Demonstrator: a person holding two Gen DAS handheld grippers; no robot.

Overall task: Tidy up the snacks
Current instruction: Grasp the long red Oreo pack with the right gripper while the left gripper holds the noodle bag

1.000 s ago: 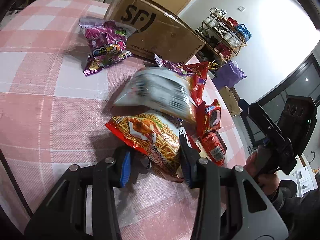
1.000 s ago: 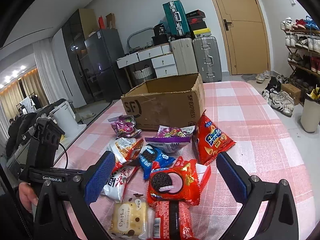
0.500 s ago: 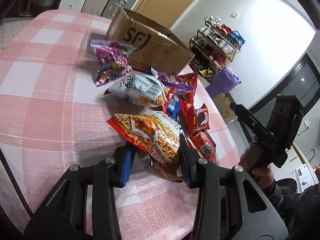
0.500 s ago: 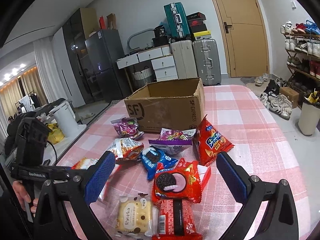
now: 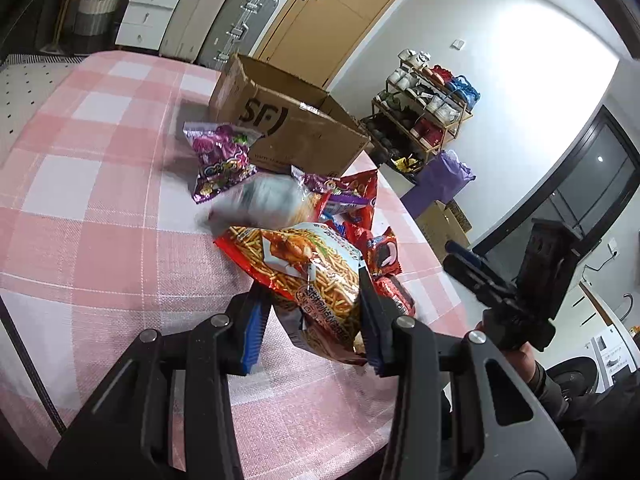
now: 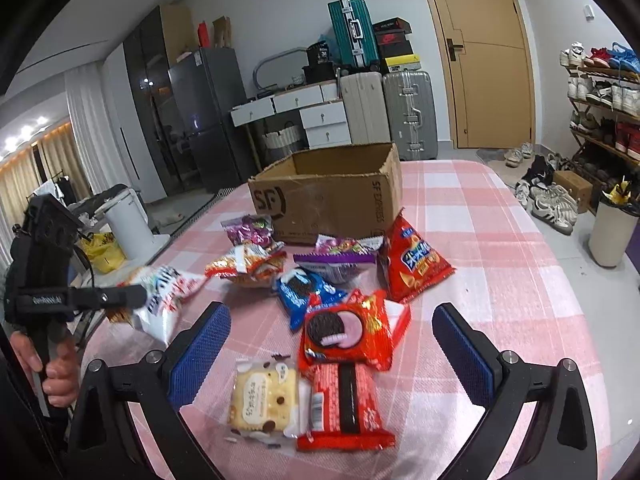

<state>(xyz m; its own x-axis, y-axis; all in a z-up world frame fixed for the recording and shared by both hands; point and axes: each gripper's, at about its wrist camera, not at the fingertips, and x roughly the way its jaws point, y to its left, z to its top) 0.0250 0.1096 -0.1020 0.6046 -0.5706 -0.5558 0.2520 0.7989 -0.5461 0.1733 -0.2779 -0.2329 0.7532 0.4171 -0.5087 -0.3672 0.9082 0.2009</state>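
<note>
My left gripper (image 5: 310, 316) is shut on an orange noodle-snack bag (image 5: 308, 268) and holds it above the pink checked table (image 5: 100, 200); it also shows in the right wrist view (image 6: 160, 292). An open SF cardboard box (image 6: 328, 200) stands at the far side, also in the left wrist view (image 5: 288, 128). My right gripper (image 6: 330, 344) is open and empty above a red Oreo pack (image 6: 344, 330), a red wafer pack (image 6: 346, 404) and a yellow cracker pack (image 6: 262, 400).
A purple candy bag (image 6: 248, 230), an orange-white bag (image 6: 250, 264), a blue Oreo pack (image 6: 306, 290), a purple-edged bag (image 6: 338, 258) and a red chip bag (image 6: 414, 262) lie before the box. The table edge (image 6: 572, 300) runs on the right.
My left gripper has lifted the noodle bag up and back from the pile. The white-backed bag beside it has dropped back onto the table. My right gripper has barely moved.
</note>
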